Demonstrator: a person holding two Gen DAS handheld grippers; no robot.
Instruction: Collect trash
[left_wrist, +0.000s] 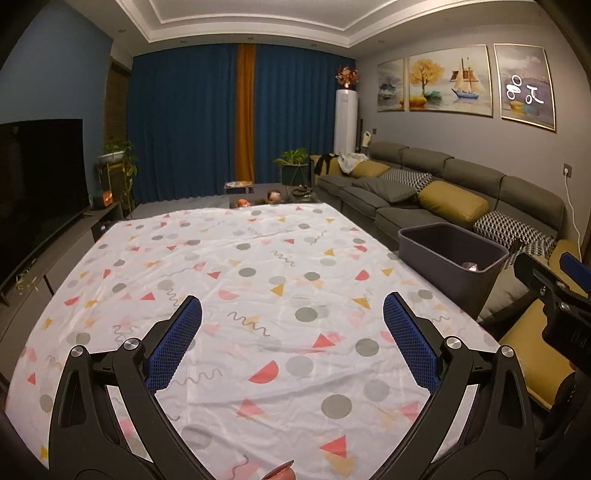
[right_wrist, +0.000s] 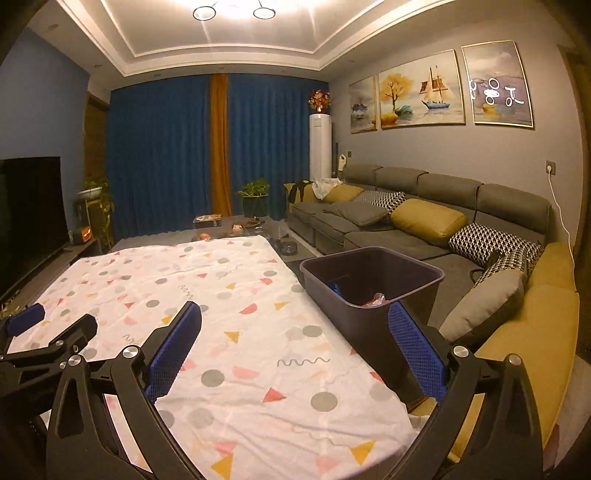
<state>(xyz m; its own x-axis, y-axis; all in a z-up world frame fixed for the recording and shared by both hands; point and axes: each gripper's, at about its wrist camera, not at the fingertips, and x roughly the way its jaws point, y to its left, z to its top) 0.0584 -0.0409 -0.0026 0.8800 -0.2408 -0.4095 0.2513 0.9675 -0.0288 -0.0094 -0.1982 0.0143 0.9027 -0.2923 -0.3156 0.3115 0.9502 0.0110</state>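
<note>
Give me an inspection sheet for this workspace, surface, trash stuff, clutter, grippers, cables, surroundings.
Surface: patterned cloth covers the table; wrinkled, no loose trash seen on it.
Job's things: dark bin beside the table's right edge, upright, with trash inside.
Clutter: nothing seen on the cloth.
Grippers: left gripper open, empty; right gripper open, empty.
Cables: white cable hangs from a wall socket behind the sofa.
Surroundings: grey sofa with cushions, blue curtains, television.
</note>
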